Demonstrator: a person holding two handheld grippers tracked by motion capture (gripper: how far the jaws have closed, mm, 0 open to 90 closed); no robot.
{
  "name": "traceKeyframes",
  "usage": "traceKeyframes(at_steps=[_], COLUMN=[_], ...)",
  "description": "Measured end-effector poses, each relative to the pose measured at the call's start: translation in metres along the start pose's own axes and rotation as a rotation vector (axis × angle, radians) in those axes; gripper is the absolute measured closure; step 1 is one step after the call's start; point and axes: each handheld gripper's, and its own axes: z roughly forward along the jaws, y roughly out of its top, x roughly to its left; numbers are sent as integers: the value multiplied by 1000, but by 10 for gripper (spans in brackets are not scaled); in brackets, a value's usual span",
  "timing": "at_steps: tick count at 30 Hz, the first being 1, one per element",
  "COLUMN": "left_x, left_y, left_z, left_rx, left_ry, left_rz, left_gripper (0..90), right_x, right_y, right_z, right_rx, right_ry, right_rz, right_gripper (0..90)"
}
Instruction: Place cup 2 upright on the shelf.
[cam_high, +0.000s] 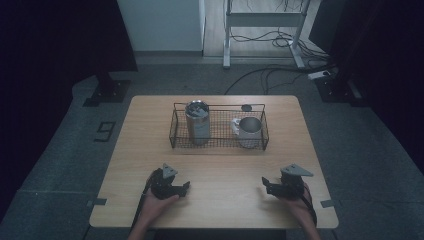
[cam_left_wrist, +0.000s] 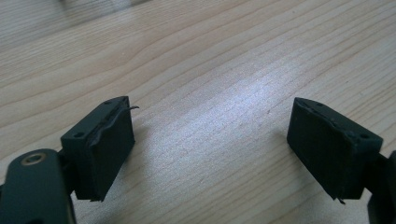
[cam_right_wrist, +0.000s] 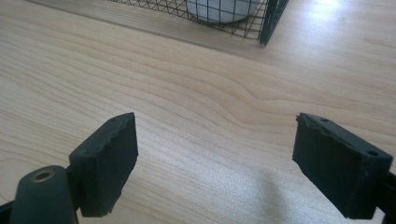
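Pale wood-grain table (cam_high: 215, 167) lies under both pairs of tongs, and each rests low over its near edge with bare board between them.

Beyond the two tongs, towards the far side of the table and roughly midway between them, stands a black wire basket (cam_high: 218, 137), well apart from both. In the right gripper view one corner of it sits ahead of the jaws and a little to the right.

Inside the basket, at the end on the left gripper's side, a metal tumbler (cam_high: 198, 125) stands upright. At the end on the right gripper's side stands a metal mug (cam_high: 250, 131), also upright. Its pale base shows through the mesh straight ahead in the right gripper view. A small dark round thing (cam_high: 246, 107) lies just behind the basket's far rim, farther from the tongs than the mug. What it is cannot be told.

The left gripper (cam_high: 182, 189), held in the person's left hand (cam_high: 157, 202), has its jaws spread wide. In its own view the two black pads (cam_left_wrist: 109, 149) stand far apart with only table grain between them, pinching nothing.

The right gripper (cam_high: 266, 185), in the right hand (cam_high: 300, 205), is likewise spread. Its pads (cam_right_wrist: 109, 163) are well apart over bare wood, and nothing is held or touched by them.
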Motion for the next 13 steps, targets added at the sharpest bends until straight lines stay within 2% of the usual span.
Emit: traceKeyframes(at_steps=[13], left_x=[0], left_y=[0], left_z=[0], left_rx=[1], left_ry=[0], left_rz=[1], left_gripper=[148], right_x=[-4], right_y=[-3], right_z=[0], right_rx=[1], right_ry=[-12], right_rz=[8], right_gripper=[142])
